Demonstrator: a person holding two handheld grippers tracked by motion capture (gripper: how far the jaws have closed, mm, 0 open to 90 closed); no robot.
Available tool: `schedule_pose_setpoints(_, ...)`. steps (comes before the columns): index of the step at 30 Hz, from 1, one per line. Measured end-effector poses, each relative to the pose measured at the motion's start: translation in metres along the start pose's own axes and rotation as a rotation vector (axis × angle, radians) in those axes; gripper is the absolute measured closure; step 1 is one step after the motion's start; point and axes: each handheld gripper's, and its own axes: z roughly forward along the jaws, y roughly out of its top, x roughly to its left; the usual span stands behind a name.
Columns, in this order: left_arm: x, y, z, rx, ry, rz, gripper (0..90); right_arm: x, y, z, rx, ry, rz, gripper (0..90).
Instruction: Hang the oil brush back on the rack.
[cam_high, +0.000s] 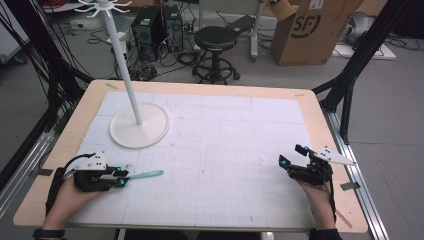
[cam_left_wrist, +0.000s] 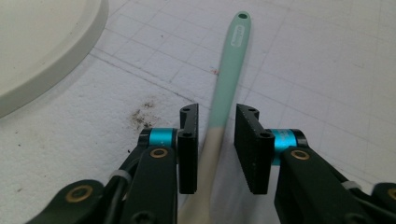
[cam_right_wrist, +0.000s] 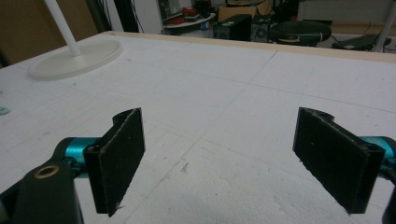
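Note:
A slim utensil (cam_high: 145, 174) with a mint-green handle and a cream lower part lies on the white mat at the front left. Its handle end, which has a small hole, points right. My left gripper (cam_high: 123, 177) is low over it. In the left gripper view the handle (cam_left_wrist: 229, 74) runs up between the jaws, with a narrow gap on each side, so my left gripper (cam_left_wrist: 216, 109) is open around it. My right gripper (cam_high: 291, 155) rests at the front right, open wide (cam_right_wrist: 223, 116) with nothing between its jaws.
A white stand with a round base (cam_high: 139, 125), a thin pole and hooks at the top rises at the back left of the mat; its base (cam_left_wrist: 42, 46) is close to my left gripper. The wooden table edge (cam_high: 200, 86) borders the mat.

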Motion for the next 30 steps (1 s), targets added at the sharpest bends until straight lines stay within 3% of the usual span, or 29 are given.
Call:
schedule_pose_setpoints(15, -0.0001, -0.0004, 0.0000, 0.001, 0.007, -0.003, 80.2, 0.0000, 0.0002, 0.0001, -0.004, 0.008, 0.001, 16.0)
schedule_pose_setpoints(22, -0.0007, 0.0000, -0.0001, 0.003, 0.011, 0.016, 80.6, -0.0005, 0.0002, 0.0006, -0.006, 0.009, 0.000, 16.1)
schedule_pose_setpoints(30, 0.0014, -0.0001, 0.0001, -0.005, 0.002, -0.023, 82.3, -0.0009, 0.0003, 0.0009, -0.005, 0.012, 0.003, 16.1)
